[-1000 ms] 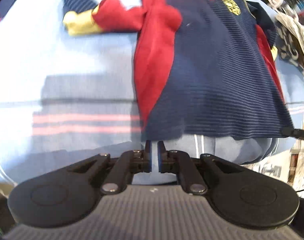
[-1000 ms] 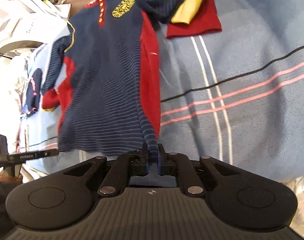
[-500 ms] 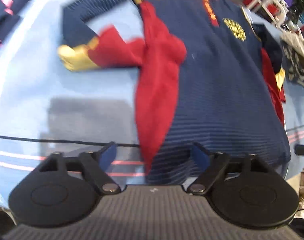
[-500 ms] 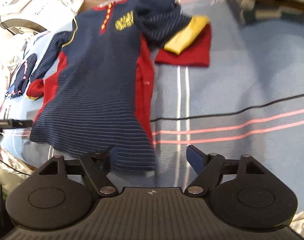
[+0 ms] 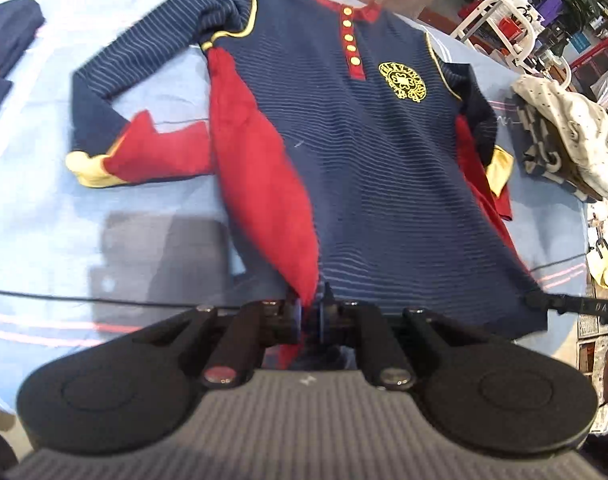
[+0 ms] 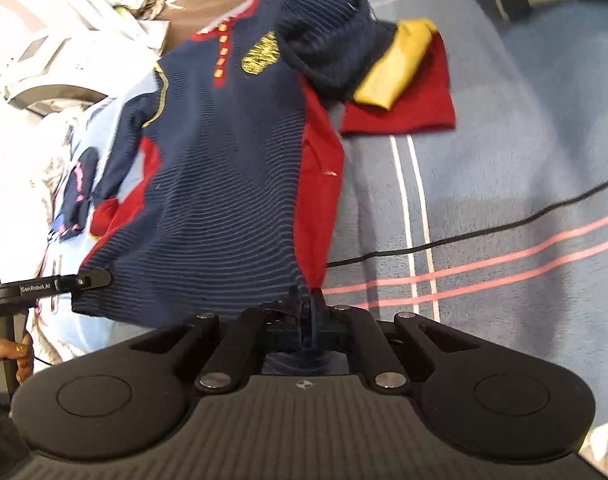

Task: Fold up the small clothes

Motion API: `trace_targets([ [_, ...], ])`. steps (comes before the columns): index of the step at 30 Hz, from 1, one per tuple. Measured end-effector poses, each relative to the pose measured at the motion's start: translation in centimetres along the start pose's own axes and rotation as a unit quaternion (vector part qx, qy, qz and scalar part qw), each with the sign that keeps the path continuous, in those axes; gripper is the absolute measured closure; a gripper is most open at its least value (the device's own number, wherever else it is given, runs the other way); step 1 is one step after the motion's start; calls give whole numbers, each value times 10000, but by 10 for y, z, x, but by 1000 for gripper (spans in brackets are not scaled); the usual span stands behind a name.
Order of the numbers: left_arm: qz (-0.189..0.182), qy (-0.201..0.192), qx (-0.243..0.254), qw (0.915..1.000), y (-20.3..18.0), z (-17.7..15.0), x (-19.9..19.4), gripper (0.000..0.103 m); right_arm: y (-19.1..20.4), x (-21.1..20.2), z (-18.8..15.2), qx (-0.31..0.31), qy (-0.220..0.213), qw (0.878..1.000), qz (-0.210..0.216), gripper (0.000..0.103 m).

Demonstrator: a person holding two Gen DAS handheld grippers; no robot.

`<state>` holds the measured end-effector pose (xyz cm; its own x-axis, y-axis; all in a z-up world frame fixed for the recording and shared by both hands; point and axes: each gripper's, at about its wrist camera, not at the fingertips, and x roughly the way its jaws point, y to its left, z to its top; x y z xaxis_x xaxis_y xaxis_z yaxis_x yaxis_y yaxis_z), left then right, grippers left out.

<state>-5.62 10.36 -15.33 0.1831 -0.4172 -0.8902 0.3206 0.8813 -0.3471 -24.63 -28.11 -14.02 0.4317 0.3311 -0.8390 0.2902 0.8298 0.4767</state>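
A small navy striped shirt (image 5: 384, 184) with red side panels, yellow cuffs and a gold crest lies front up on a blue striped blanket (image 5: 64, 208). It also shows in the right wrist view (image 6: 224, 184). My left gripper (image 5: 311, 314) is shut on the shirt's hem at its left corner, by the red panel. My right gripper (image 6: 307, 314) is shut on the hem at the other corner. The left sleeve (image 5: 116, 92) lies bent outward; the right sleeve (image 6: 344, 56) lies folded near the shoulder.
A folded pile of grey and patterned clothes (image 5: 568, 144) sits to the right of the shirt. A dark garment (image 5: 8, 40) lies at the far left. A black cable (image 6: 484, 228) crosses the blanket. White racks and clutter stand beyond the far edge.
Both grippers were shut one second ago, opened wide half a second ago, and are now shut on the shirt's hem corners. The shirt now lies spread out flatter on the blanket.
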Motion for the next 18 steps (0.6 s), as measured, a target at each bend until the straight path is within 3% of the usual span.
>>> trace_targets([
  [5, 300, 457, 119, 9984, 18, -14, -5, 97, 9, -9, -1, -217, 292, 9993, -66, 97],
  [7, 554, 636, 124, 9964, 28, -23, 7, 96, 5, 2, -6, -313, 489, 9979, -290, 97],
  [11, 964, 857, 70, 9916, 44, -39, 19, 89, -8, 11, -19, -573, 385, 9927, -986, 79],
  [12, 1070, 743, 104, 9914, 42, -40, 12, 85, -9, 5, -21, -598, 218, 9922, -1071, 68],
  [13, 1151, 572, 163, 9916, 37, -39, 5, 71, -11, -3, -21, -575, 43, 9926, -1065, 64],
  [14, 1183, 328, 275, 9921, 29, -36, -3, 62, -14, -11, -18, -510, -138, 9936, -1003, 46],
  [15, 1179, 98, 428, 9921, 20, -32, -9, 40, -16, -16, -14, -440, -349, 9937, -972, 30],
  [16, 1149, -59, 580, 9917, 10, -26, -10, 24, -18, -19, -6, -424, -547, 9925, -1009, 26],
  [18, 944, -72, 797, 9923, -8, -14, -4, 22, -20, -14, 14, -501, -716, 9892, -1178, 24],
])
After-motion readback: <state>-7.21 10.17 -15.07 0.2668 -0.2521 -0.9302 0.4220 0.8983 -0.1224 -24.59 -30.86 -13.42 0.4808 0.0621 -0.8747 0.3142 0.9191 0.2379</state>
